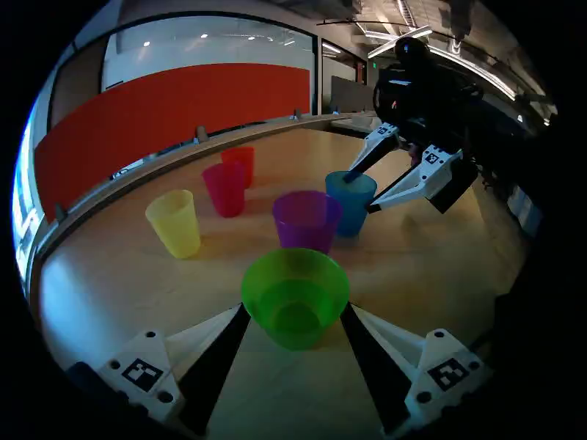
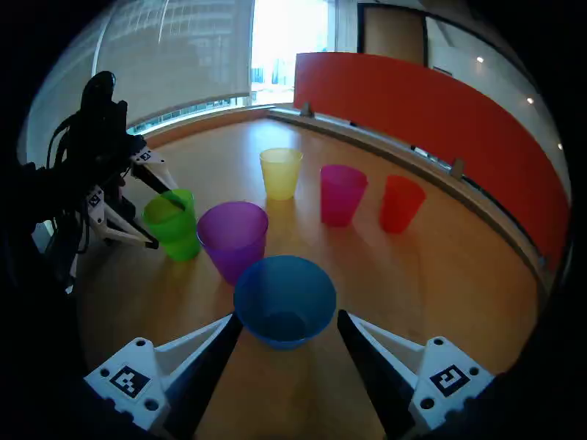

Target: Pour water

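On the left gripper (image 1: 293, 309), fingers are straddling the green cup (image 1: 295, 293) at six o'clock; on the right gripper (image 2: 286, 317), the blue cup (image 2: 285, 297). Pressing or not, I can't tell, so I'm aiming for gentle, level squeezes.

I'm watching the left gripper (image 1: 295, 308) showing white wedge fingers (image 1: 191, 339) with black inner pads. A black-and-white square tag (image 1: 143, 372) is sitting on each, with dark screws just beside the tag. The right gripper (image 2: 287, 317) is looking alike, its black body (image 1: 420, 86) trailing cables.
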Tool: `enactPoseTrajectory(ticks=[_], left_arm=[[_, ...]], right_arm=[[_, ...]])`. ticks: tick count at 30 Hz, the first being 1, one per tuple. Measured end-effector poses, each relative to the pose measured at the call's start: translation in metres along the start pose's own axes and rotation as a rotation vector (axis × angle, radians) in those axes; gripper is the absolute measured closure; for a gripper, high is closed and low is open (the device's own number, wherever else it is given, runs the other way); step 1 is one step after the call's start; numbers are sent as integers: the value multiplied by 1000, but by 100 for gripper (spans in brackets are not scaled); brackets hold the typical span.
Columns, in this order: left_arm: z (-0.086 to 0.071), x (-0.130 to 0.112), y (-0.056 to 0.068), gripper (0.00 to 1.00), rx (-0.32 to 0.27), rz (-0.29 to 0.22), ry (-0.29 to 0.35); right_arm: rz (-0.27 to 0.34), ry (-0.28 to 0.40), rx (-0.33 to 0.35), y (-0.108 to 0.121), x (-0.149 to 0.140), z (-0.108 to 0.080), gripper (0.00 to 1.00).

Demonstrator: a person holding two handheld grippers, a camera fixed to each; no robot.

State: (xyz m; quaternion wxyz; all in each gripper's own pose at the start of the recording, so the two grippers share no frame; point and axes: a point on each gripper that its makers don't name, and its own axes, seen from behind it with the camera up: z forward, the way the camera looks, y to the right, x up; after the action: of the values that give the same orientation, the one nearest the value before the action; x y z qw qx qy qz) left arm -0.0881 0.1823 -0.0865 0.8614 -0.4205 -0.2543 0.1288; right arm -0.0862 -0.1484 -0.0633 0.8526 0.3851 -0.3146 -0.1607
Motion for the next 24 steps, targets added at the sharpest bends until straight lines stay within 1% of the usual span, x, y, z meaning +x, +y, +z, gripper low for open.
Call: enactPoseTrajectory(ticks=[9, 15, 24], left_arm=[[-8, -8, -2, 10, 17, -6, -10], [-17, -14, -2, 10, 36, -8, -9], [-38, -10, -14, 10, 95, -21, 15]], right_arm=[[14, -1, -21, 2, -12, -14, 0], [25, 0, -41, 4, -20, -25, 0], [57, 20, -91, 12, -27, -42, 0]])
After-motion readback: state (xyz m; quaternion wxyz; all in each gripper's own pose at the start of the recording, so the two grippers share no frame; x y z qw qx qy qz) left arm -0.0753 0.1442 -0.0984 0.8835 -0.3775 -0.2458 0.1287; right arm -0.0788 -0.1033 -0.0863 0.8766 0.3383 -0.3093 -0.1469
